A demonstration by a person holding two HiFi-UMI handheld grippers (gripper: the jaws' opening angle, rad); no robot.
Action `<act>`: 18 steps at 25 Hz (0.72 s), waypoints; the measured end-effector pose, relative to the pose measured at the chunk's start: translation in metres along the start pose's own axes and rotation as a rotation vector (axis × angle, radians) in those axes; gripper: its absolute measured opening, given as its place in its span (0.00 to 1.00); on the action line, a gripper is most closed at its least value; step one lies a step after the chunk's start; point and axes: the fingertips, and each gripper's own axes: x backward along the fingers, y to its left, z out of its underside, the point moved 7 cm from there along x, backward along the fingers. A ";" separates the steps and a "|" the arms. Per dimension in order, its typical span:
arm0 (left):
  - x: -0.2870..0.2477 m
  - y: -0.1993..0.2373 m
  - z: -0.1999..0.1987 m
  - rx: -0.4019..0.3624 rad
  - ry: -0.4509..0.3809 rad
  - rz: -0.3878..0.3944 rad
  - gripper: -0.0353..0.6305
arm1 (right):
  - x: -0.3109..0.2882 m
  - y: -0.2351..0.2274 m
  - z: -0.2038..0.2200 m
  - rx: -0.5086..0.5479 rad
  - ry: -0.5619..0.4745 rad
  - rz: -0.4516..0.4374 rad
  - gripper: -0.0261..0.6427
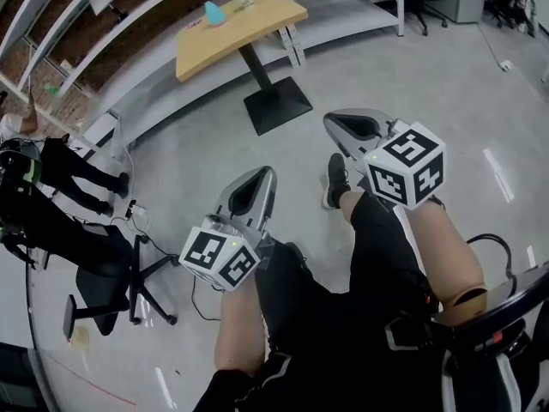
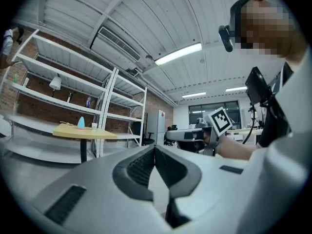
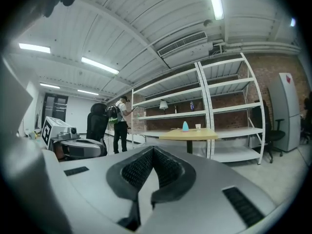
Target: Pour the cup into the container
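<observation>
Sitting, both grippers lying on my legs. Left gripper [image 2: 155, 154]: fingers pressing flat together, nothing between them. Right gripper [image 3: 153, 153]: same, closed tight and empty. The cup [image 3: 198, 126] is standing well away, far ahead of my fingertips on a wooden table [image 3: 204, 136], just beside a teal cone [image 3: 185, 126]; whether that cone is the container, I am not able to tell from here. The cup is reading as small, white and upright, too distant to show what it is made of or how full it is. I am judging it light and thin-walled, likely paper or plastic, so easy to crush or tip. I am planning to take it across the middle of the wall, below the rim, squeezing gently and keeping it level until I am tipping it over the container.
</observation>
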 end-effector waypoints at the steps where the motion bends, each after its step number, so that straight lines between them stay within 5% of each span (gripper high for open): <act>1: 0.006 -0.007 0.001 0.001 -0.001 -0.003 0.06 | 0.009 0.006 0.001 0.001 0.000 0.001 0.04; 18: 0.042 -0.067 -0.010 -0.045 -0.026 -0.001 0.06 | 0.078 0.047 -0.009 0.025 -0.024 -0.009 0.04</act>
